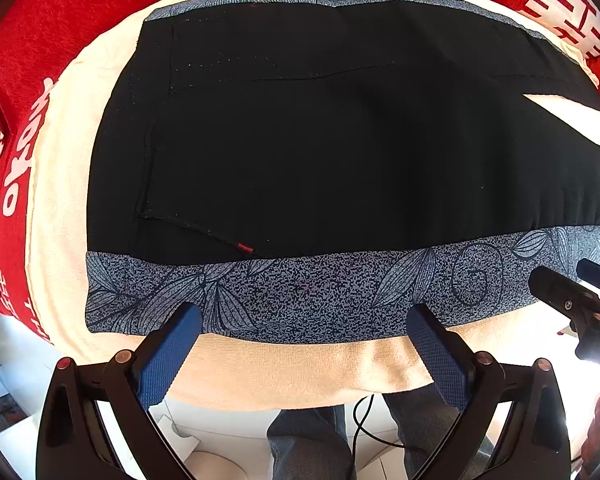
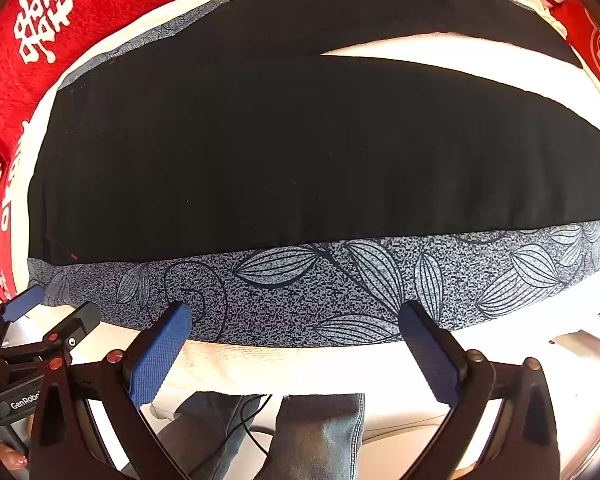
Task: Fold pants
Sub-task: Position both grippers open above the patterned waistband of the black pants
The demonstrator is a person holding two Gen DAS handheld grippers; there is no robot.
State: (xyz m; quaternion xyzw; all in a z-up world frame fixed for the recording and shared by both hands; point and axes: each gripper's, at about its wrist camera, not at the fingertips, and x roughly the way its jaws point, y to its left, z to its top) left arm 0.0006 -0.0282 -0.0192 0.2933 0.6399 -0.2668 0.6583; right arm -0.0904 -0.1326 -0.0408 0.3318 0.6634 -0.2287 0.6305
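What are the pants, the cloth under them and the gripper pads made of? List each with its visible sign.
Pants: matte black knit, likely stretchy; patterned side band looks like printed jersey.
Cream cloth: looped pile, probably terry towelling.
Left gripper pads: blue, grid-textured, seemingly rubber or soft plastic; right gripper alike.

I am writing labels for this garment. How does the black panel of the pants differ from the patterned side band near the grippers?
The black panel is plain and dark; the patterned side band is speckled grey-blue with leaf outlines. The black panel is wide, the band a narrow strip along the near edge. The open left gripper reaches only the band's edge. Both lie flat on the cream towel.
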